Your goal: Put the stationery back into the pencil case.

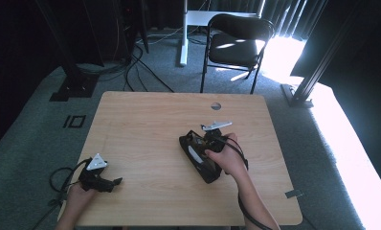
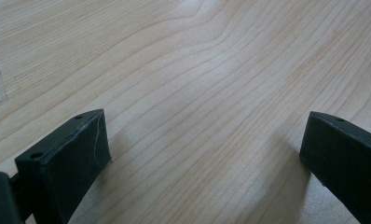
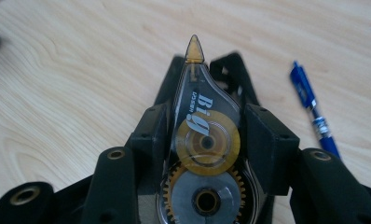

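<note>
A clear correction-tape dispenser (image 3: pixel 200 100) with a yellow wheel and yellow tip sits between the black jaws of my right gripper (image 3: pixel 208 123), which is shut on its body. The tip points away over the wooden table (image 3: pixel 72 93). A black shape (image 3: pixel 230 70) shows beneath the dispenser; I cannot tell what it is. In the high view my right gripper (image 1: pixel 205 142) is held in a hand right of the table's middle, over a dark oblong mass (image 1: pixel 200 163). My left gripper (image 1: pixel 116 182) rests near the front left edge. Its jaws (image 2: pixel 204 140) stand wide apart over bare wood.
A blue pen (image 3: pixel 314 112) lies on the table to the right of the dispenser. The table (image 1: pixel 145 124) has a round cable hole (image 1: pixel 216 106) at its far edge. A black folding chair (image 1: pixel 236 45) stands beyond the table on grey carpet.
</note>
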The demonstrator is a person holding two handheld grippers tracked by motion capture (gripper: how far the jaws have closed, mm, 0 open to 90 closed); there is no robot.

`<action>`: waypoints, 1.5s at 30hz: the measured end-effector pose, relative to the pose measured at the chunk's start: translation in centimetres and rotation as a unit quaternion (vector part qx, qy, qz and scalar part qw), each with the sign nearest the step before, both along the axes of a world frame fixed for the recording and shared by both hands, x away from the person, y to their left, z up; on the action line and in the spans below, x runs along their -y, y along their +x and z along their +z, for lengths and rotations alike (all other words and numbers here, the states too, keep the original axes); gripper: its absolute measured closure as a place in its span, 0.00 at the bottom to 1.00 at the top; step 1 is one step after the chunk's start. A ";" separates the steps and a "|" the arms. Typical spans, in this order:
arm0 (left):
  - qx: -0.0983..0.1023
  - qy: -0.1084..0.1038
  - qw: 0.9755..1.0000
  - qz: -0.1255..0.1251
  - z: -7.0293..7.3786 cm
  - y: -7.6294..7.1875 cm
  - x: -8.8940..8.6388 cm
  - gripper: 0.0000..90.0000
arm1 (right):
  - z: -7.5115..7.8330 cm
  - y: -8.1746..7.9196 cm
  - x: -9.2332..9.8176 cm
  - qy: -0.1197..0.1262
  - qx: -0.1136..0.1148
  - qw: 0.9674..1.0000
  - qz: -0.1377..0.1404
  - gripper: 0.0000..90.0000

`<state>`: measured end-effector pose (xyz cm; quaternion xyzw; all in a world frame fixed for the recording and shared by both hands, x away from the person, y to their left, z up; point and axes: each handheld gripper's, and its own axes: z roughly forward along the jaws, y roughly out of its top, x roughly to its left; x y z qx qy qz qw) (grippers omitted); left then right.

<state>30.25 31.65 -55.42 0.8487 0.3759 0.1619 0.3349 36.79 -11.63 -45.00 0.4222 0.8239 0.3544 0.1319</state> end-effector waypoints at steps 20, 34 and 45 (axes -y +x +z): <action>0.000 0.000 1.000 0.000 0.0 0.0 0.0 0.02 | -3.9 1.9 -2.7 -0.063 -0.057 0.996 -0.002 0.56; 0.000 0.000 1.000 0.000 0.0 0.0 0.0 0.02 | -5.2 2.9 -3.9 -0.087 -0.085 0.993 0.004 0.56; 0.000 0.000 1.000 0.000 0.0 0.0 0.0 0.02 | -5.0 3.0 -3.6 -0.078 -0.091 0.993 0.005 0.55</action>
